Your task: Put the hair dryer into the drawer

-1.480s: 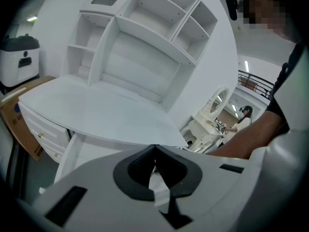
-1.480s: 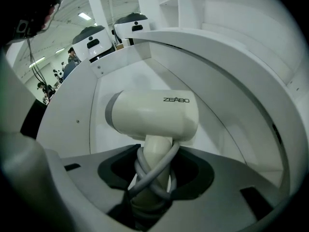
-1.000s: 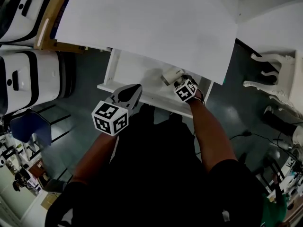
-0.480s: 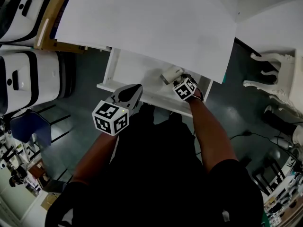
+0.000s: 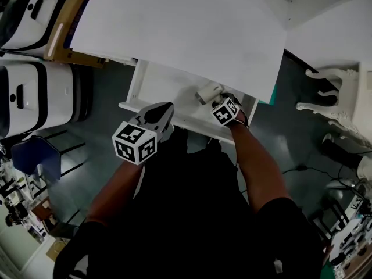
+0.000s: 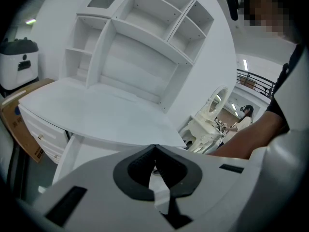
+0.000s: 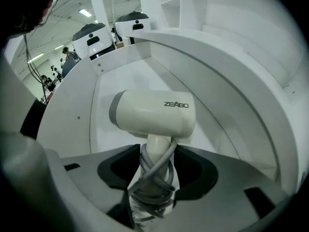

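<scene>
My right gripper [image 7: 155, 175] is shut on the handle of the cream hair dryer [image 7: 154, 112], whose grey cord is wound round that handle. In the head view the hair dryer [image 5: 208, 91] hangs inside the open white drawer [image 5: 152, 81], under the desk's edge, with the right gripper [image 5: 220, 104] just behind it. The drawer's white floor [image 7: 116, 88] lies right below the dryer's body. My left gripper [image 5: 158, 115] hovers over the drawer's front rim, shut, with nothing between its jaws [image 6: 154, 151].
The white desk top [image 5: 180, 28] overhangs the drawer. White cabinets [image 5: 35, 92] and a cardboard box [image 5: 61, 28] stand at the left, a white ornate chair [image 5: 337, 95] at the right. A desk hutch with shelves [image 6: 145, 42] rises behind.
The right gripper and the hair dryer have shifted slightly left and deeper into the drawer. The left gripper has stayed where it was.
</scene>
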Action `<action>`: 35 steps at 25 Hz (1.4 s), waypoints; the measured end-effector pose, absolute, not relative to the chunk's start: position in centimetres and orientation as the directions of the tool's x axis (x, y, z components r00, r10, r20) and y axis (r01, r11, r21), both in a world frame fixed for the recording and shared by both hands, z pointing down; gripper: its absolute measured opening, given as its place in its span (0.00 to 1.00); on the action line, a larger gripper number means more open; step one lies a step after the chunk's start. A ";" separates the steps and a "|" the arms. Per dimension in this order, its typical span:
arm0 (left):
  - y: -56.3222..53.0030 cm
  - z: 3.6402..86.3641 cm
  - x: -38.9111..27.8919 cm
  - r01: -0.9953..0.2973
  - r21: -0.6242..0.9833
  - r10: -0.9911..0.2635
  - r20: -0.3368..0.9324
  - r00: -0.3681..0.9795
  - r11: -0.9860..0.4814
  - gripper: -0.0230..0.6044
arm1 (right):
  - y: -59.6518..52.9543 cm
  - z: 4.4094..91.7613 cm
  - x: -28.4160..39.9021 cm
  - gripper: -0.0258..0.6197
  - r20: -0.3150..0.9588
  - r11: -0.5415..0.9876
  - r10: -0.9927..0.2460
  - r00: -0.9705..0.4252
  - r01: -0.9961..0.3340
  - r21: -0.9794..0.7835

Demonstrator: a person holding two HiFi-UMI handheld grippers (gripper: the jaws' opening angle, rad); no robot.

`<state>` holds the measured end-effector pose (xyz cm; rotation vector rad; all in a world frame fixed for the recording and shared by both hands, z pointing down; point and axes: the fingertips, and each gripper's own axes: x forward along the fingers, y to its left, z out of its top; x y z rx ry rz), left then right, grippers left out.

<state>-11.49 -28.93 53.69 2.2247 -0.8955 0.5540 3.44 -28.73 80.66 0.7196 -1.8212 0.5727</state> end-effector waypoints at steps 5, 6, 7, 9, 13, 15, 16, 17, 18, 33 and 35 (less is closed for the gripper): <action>-28.9 53.2 -10.7 -0.728 0.422 -0.460 0.575 0.676 -0.541 0.04 | -28.5 79.0 4.5 0.37 0.927 0.711 -0.247 -0.282 -0.703 -0.025; -28.9 53.0 -10.6 -0.728 0.420 -0.464 0.572 0.676 -0.542 0.04 | -28.5 78.6 4.7 0.37 0.922 0.709 -0.258 -0.289 -0.705 -0.022; -28.9 52.8 -10.4 -0.728 0.418 -0.469 0.569 0.676 -0.543 0.04 | -28.5 77.9 4.8 0.37 0.915 0.705 -0.269 -0.302 -0.708 -0.026; -28.8 52.4 -9.9 -0.730 0.412 -0.479 0.562 0.674 -0.545 0.04 | -28.5 76.4 4.9 0.37 0.894 0.691 -0.298 -0.334 -0.722 -0.039; -28.5 51.5 -9.1 -0.735 0.396 -0.494 0.555 0.669 -0.551 0.04 | -28.6 72.5 5.1 0.37 0.833 0.641 -0.374 -0.407 -0.763 -0.084; -28.4 51.0 -9.0 -0.744 0.387 -0.512 0.549 0.660 -0.544 0.04 | -28.4 70.1 5.3 0.37 0.793 0.609 -0.410 -0.450 -0.782 -0.129; -28.4 50.7 -9.0 -0.751 0.385 -0.525 0.545 0.654 -0.536 0.04 | -28.3 68.8 5.3 0.37 0.770 0.596 -0.425 -0.475 -0.788 -0.157; -28.5 50.4 -9.0 -0.759 0.381 -0.541 0.539 0.646 -0.527 0.04 | -28.2 67.5 5.4 0.37 0.744 0.584 -0.441 -0.501 -0.790 -0.186; -28.5 50.0 -9.1 -0.767 0.377 -0.555 0.533 0.638 -0.520 0.04 | -28.1 66.0 5.5 0.37 0.715 0.575 -0.458 -0.528 -0.789 -0.215; -23.3 45.9 -3.0 -0.776 0.367 -0.645 0.431 0.631 -0.514 0.04 | -23.5 48.2 10.4 0.08 0.307 0.587 -0.611 -0.730 -0.678 -0.444; -22.4 45.7 -3.1 -0.783 0.367 -0.657 0.426 0.622 -0.503 0.04 | -22.7 47.4 10.4 0.08 0.287 0.603 -0.599 -0.747 -0.657 -0.452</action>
